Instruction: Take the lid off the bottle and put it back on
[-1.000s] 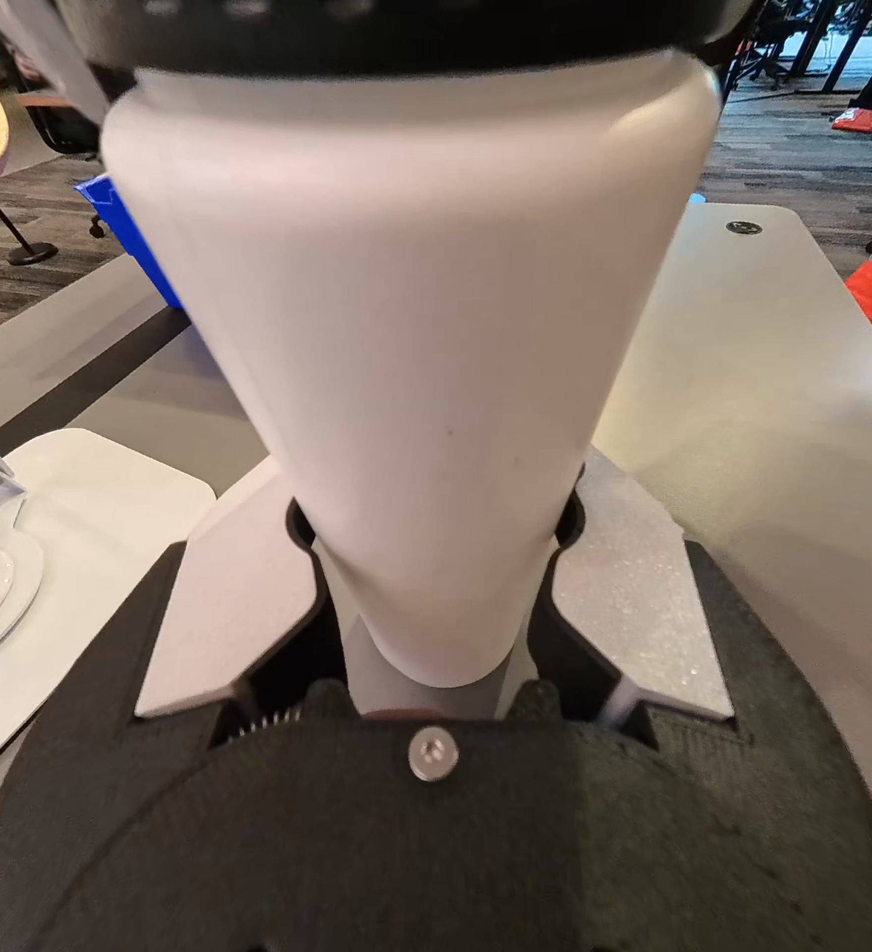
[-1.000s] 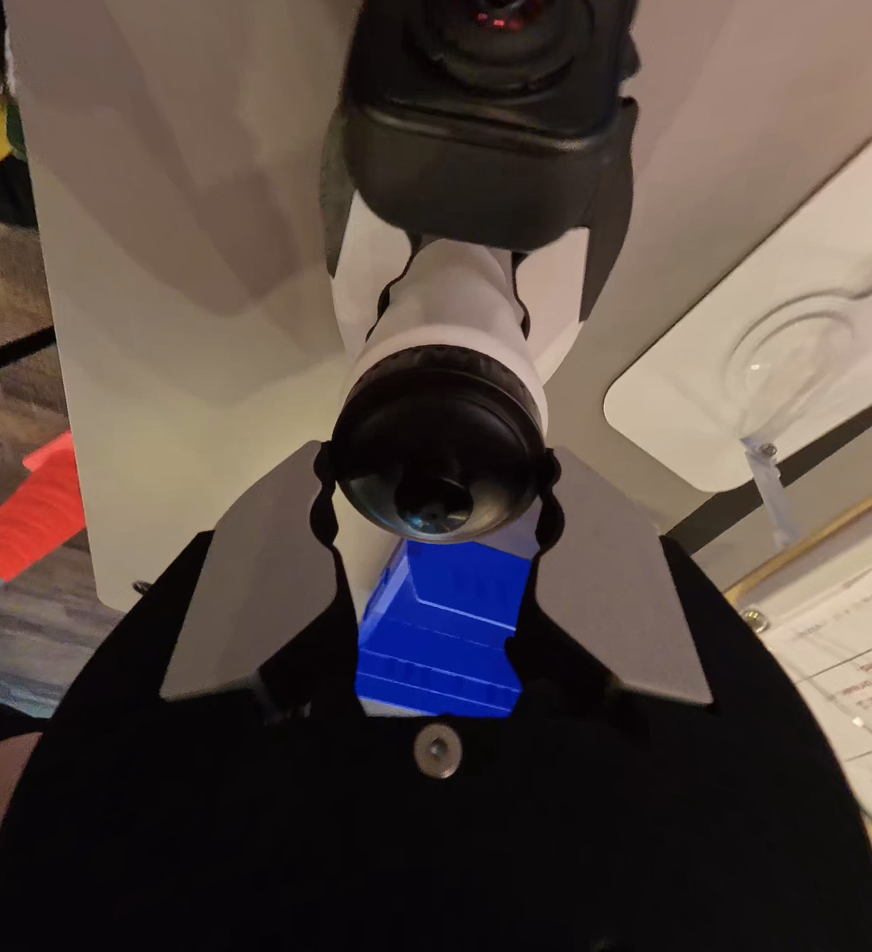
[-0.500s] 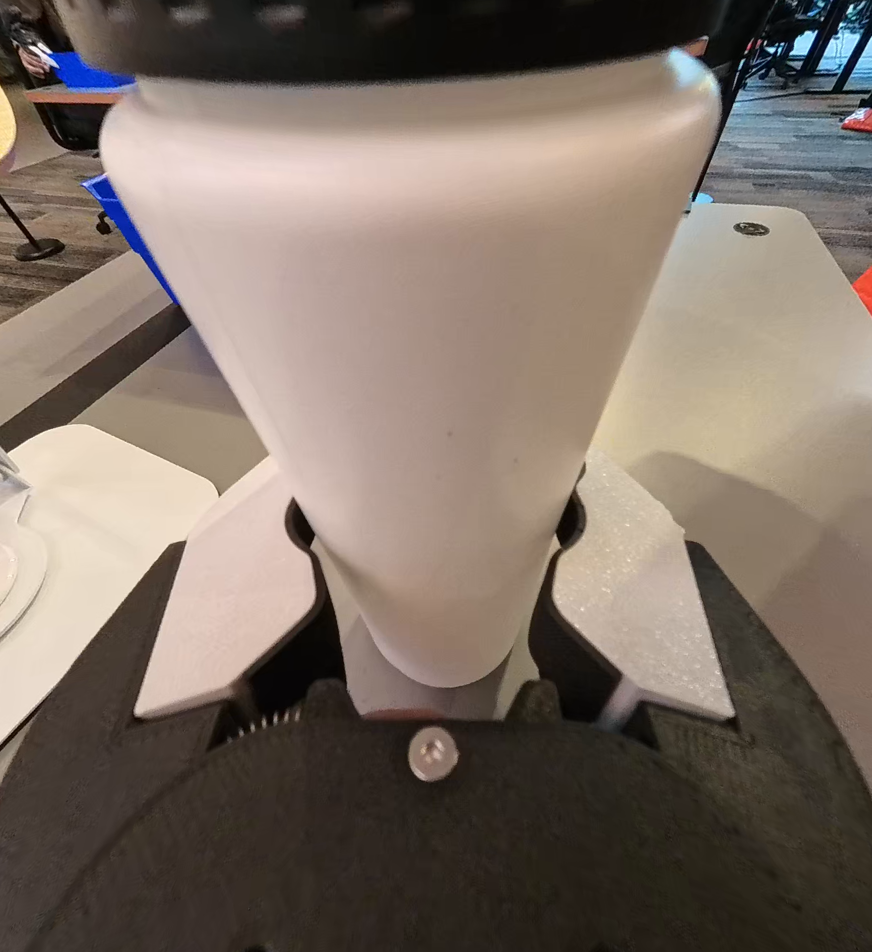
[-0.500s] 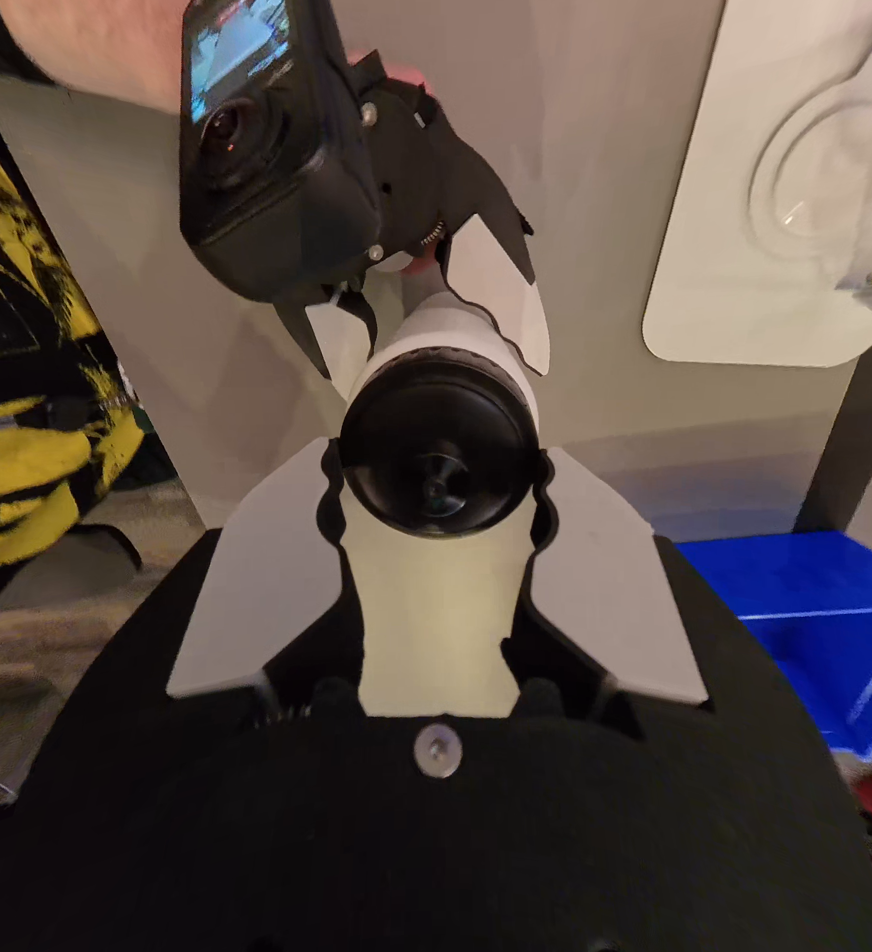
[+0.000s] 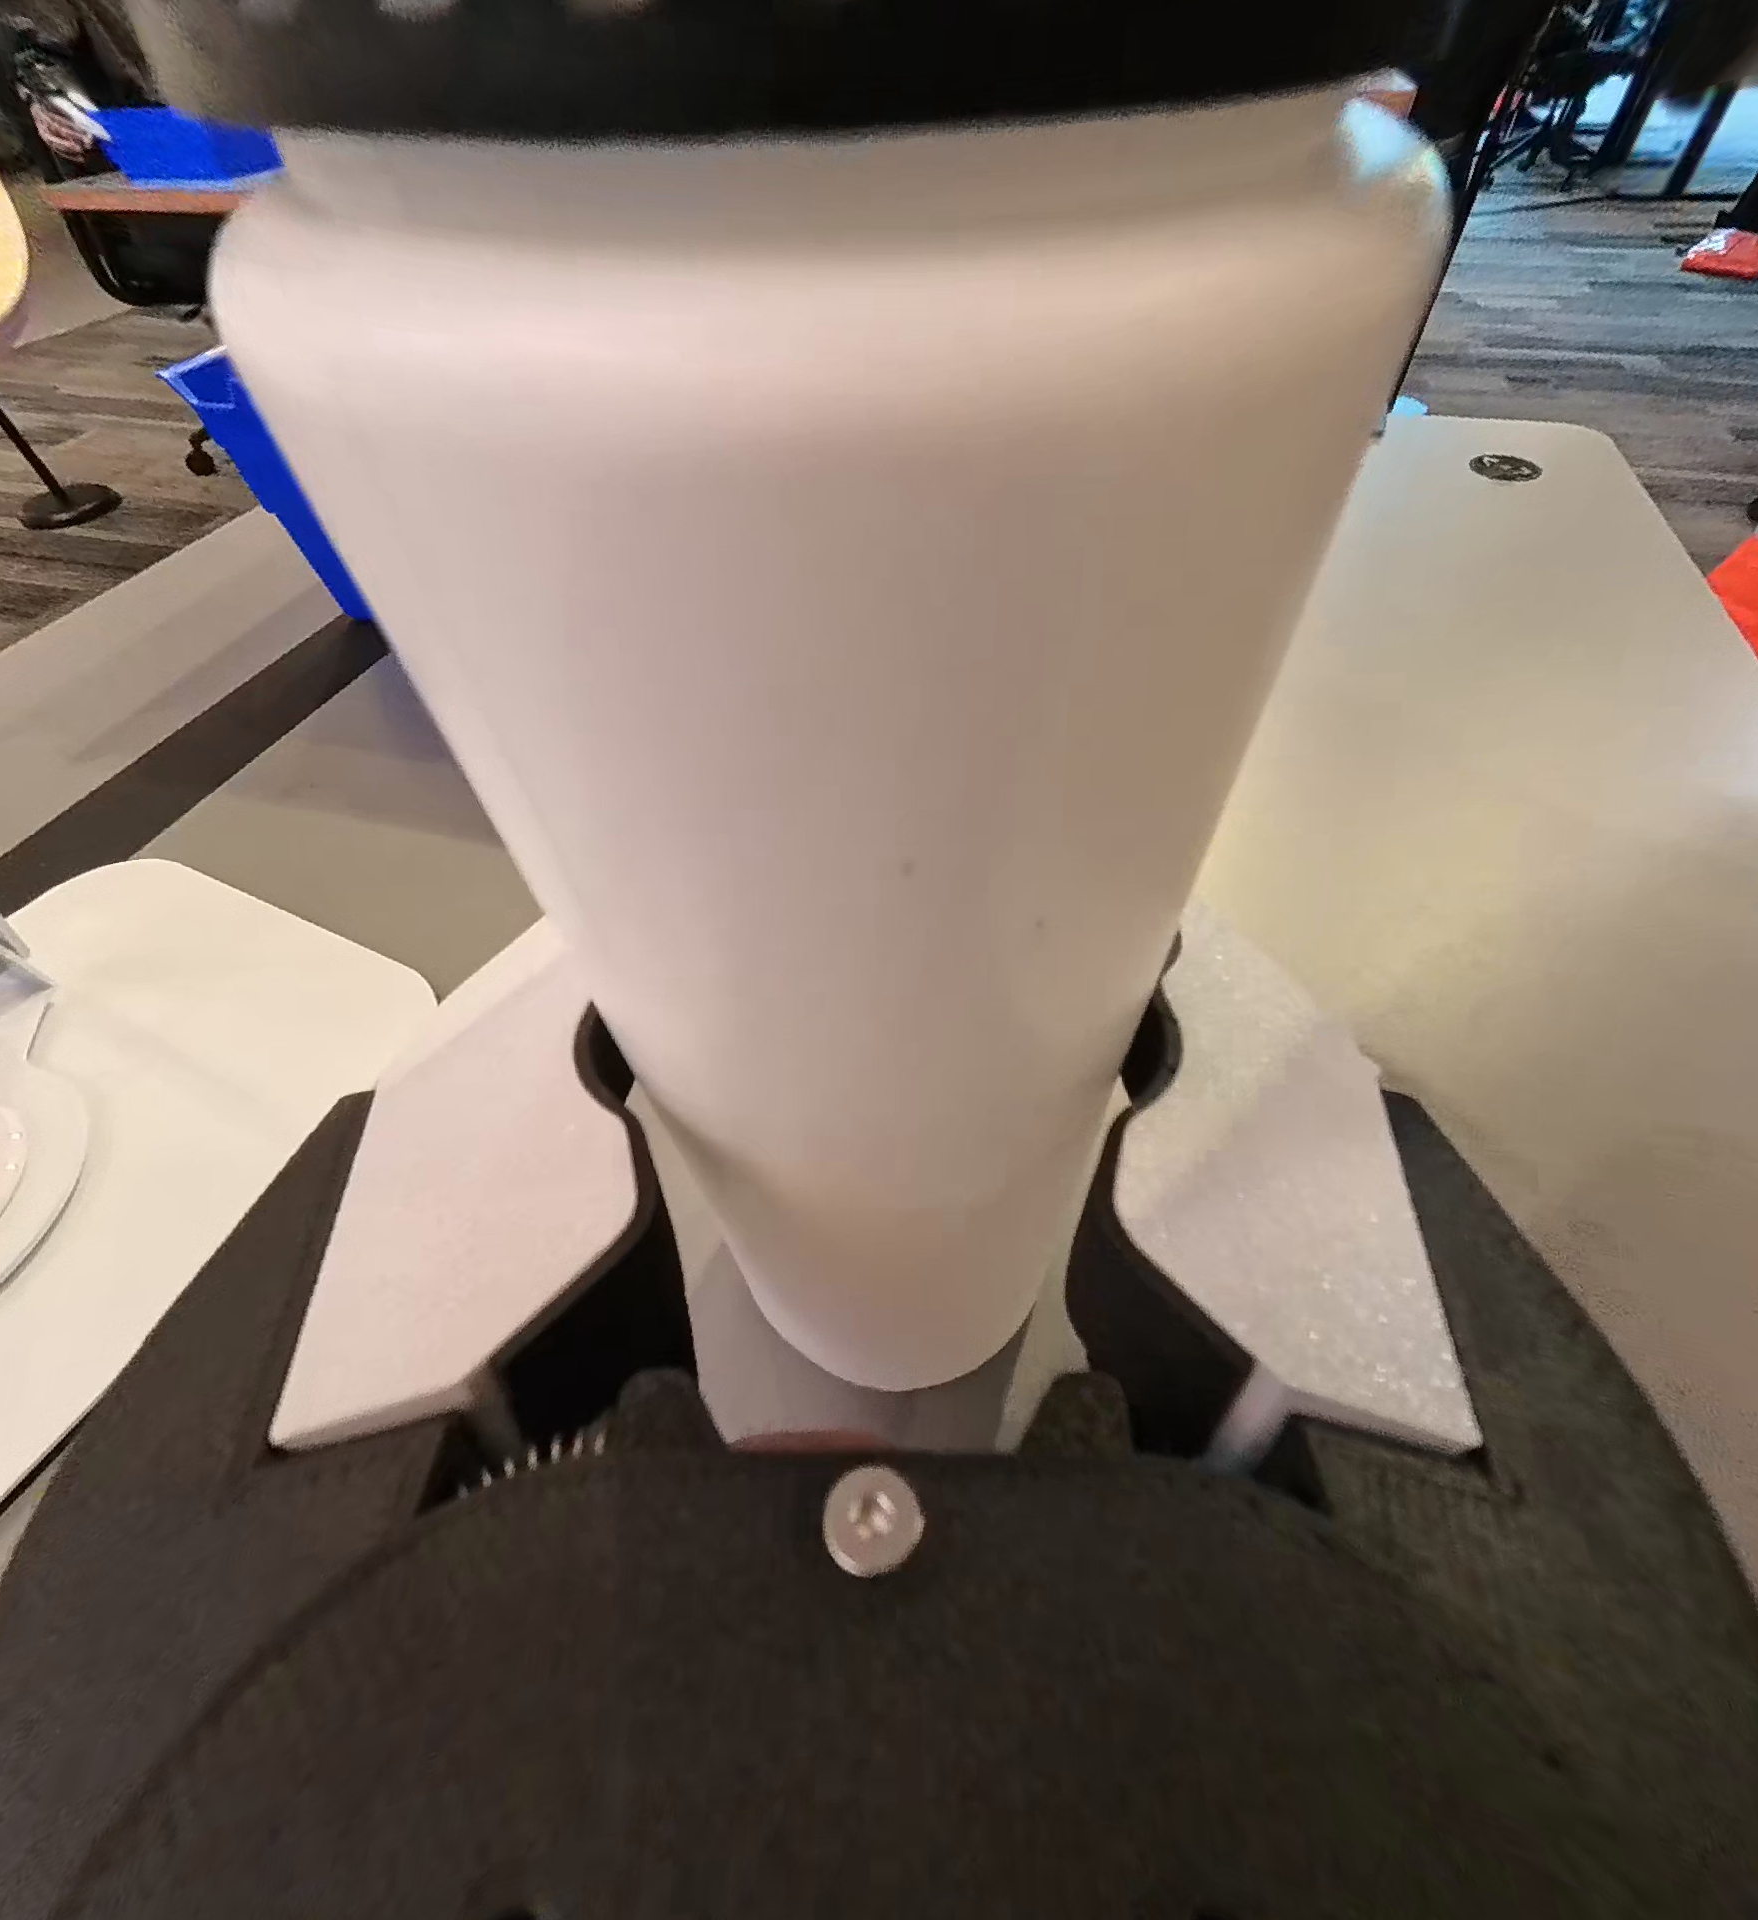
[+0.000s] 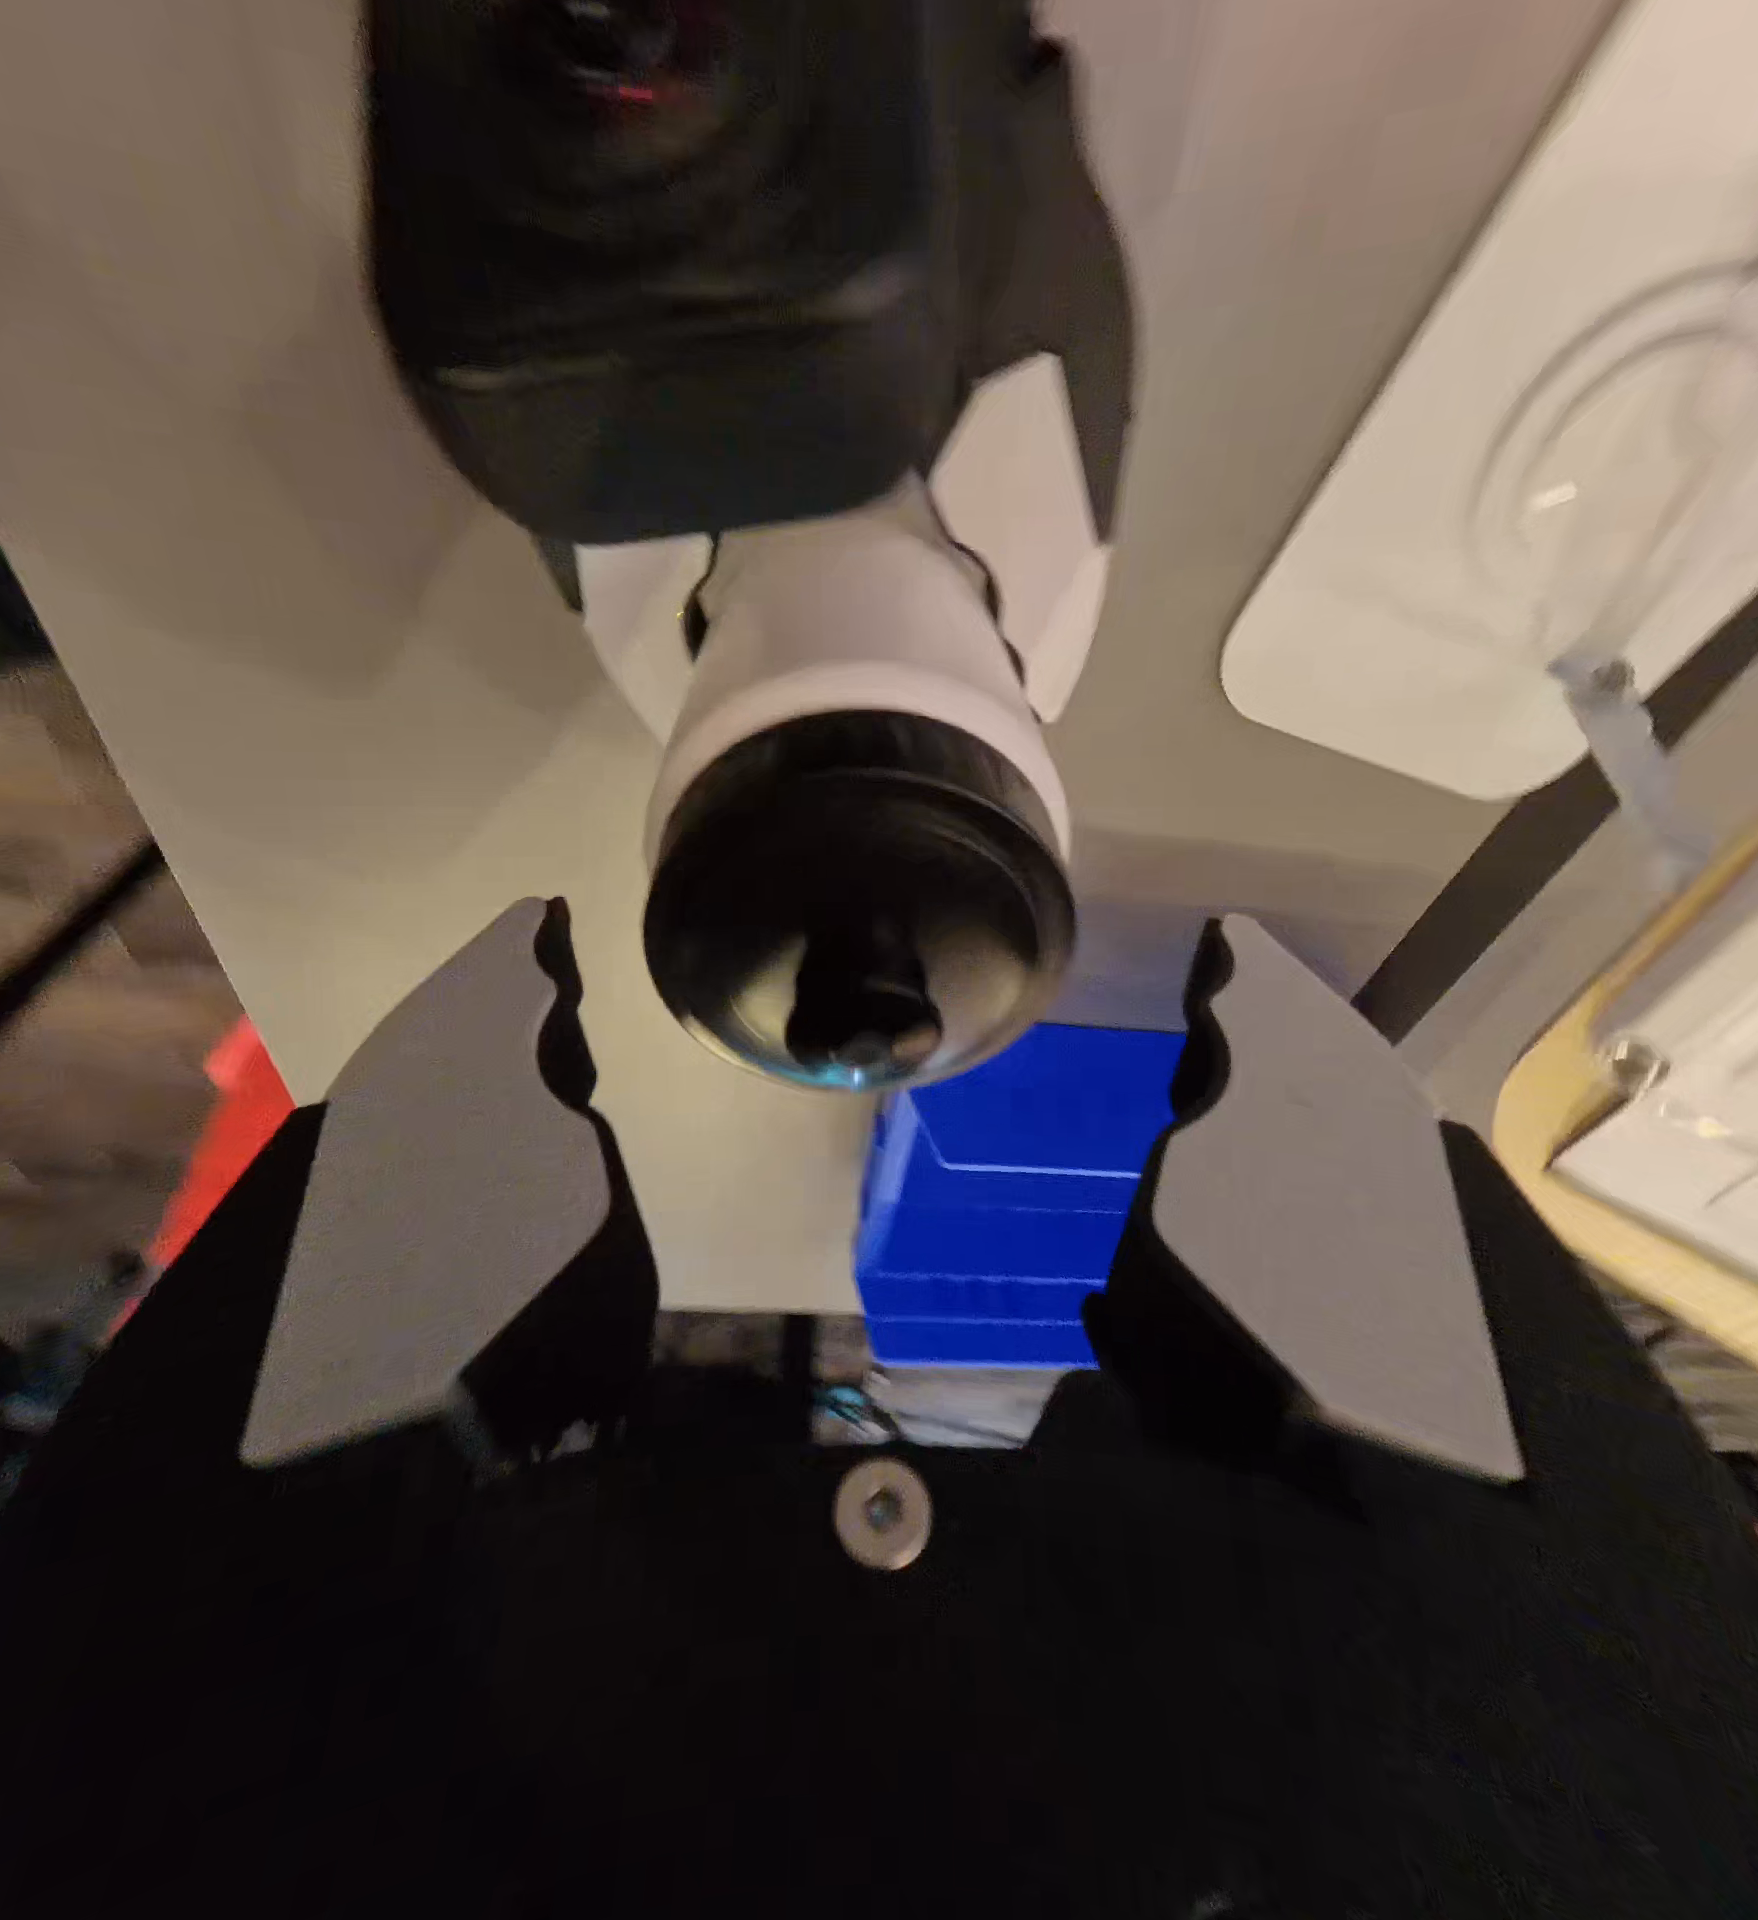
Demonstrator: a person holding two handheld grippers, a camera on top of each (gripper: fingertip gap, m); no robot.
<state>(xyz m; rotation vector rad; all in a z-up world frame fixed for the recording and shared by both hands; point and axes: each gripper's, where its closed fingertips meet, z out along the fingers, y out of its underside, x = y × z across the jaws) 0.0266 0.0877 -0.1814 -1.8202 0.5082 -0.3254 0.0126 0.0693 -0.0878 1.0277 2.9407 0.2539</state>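
Left wrist view has our left gripper (image 5: 880,1081) clamped tight around the lower body of the white bottle (image 5: 833,623), held up off the counter (image 5: 1498,790). Black lid (image 6: 859,935) is on the bottle. Our right gripper (image 6: 880,997) sits spread wide, its fingers (image 6: 439,1174) either side of the lid, not touching it.

The bottle (image 5: 833,644) looks like matt white plastic, smooth-sided; its lid (image 6: 859,940) is glossy black, ribbed round the rim. Gripping the bottle, the left gripper (image 5: 875,1049) has grainy grey pads (image 5: 1280,1247) on rough black plastic. Beneath, the table (image 5: 1540,790) is smooth, satiny off-white.
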